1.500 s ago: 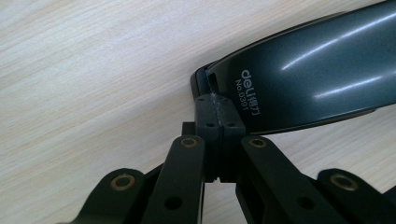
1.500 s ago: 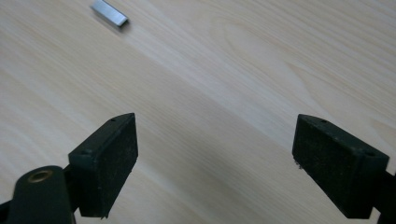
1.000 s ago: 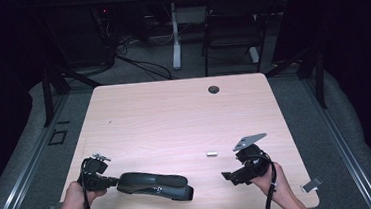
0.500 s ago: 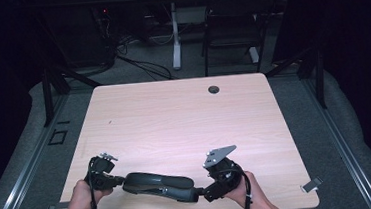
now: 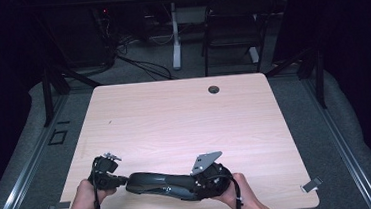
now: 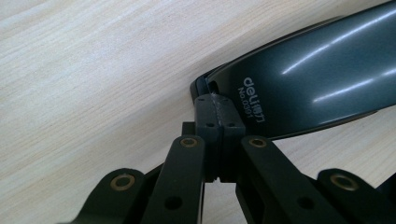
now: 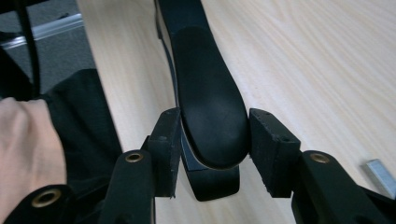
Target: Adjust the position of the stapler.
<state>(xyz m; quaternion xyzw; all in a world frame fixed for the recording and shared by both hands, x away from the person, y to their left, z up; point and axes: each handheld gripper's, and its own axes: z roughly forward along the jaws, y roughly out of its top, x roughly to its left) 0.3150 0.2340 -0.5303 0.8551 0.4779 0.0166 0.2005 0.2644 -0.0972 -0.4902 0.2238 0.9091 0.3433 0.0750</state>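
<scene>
Your stapler sits at the table's near edge. Left gripper pinches its glossy, slippery-looking tip; right gripper is spread around the handle end. Looks stiff and heavy, so grab mid-body.

- In the left gripper view, the dark stapler runs off the top and right edges.
- In the high view, the right claw covers the stapler's right end.
- A small metal piece is cut by the right edge; too little to identify.
</scene>
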